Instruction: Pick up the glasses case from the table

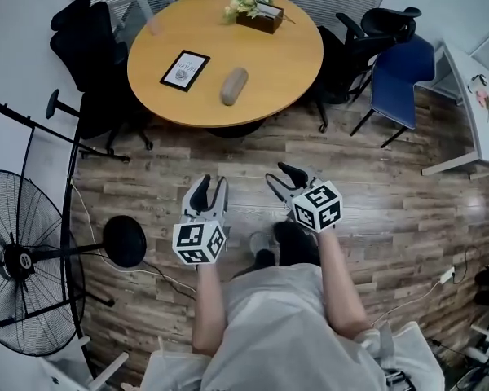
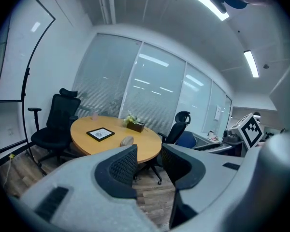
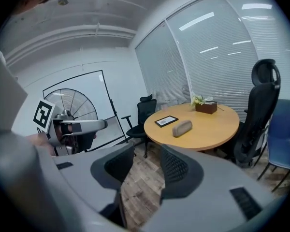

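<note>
Head view cuts the fan off at the left edge, and the framed card's print is too small for us to read. Glasses case lies on the round surface, beside that card. We hold the left hand-held gripper and right hand-held gripper over the floor, well apart from the case, jaws apart, empty.

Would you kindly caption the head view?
Left gripper and right gripper, both open, face the glasses case on the round table.
</note>
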Tool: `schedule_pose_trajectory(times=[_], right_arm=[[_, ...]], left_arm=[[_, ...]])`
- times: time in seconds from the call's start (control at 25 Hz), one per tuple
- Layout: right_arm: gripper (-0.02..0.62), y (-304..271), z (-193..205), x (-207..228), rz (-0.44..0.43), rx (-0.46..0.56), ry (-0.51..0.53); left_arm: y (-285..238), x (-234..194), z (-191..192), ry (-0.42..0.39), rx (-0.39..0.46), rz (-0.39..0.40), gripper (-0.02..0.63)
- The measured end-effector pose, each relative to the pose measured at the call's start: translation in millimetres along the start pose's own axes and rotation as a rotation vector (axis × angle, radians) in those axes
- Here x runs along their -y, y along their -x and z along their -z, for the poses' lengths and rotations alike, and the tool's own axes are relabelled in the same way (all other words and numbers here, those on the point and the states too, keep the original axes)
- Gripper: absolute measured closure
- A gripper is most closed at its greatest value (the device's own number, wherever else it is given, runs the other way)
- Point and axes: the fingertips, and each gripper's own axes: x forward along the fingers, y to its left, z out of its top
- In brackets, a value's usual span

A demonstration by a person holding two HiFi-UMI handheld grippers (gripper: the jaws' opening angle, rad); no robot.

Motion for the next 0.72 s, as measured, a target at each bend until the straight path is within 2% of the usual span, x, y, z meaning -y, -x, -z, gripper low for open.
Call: schedule_pose_trajectory(times=[0.36,0.72], right_arm=[[0.426,-23,-2,27,-0.008,-0.027,-0.013],[0.426,-72,-29,66,-0.035,-0.036,-0.036]], left_arm=[[-33,-15,9,0.021,-0.04,-0.006,0.462],[-81,-47,-5,0.037,-0.052,-0.033,0.462]])
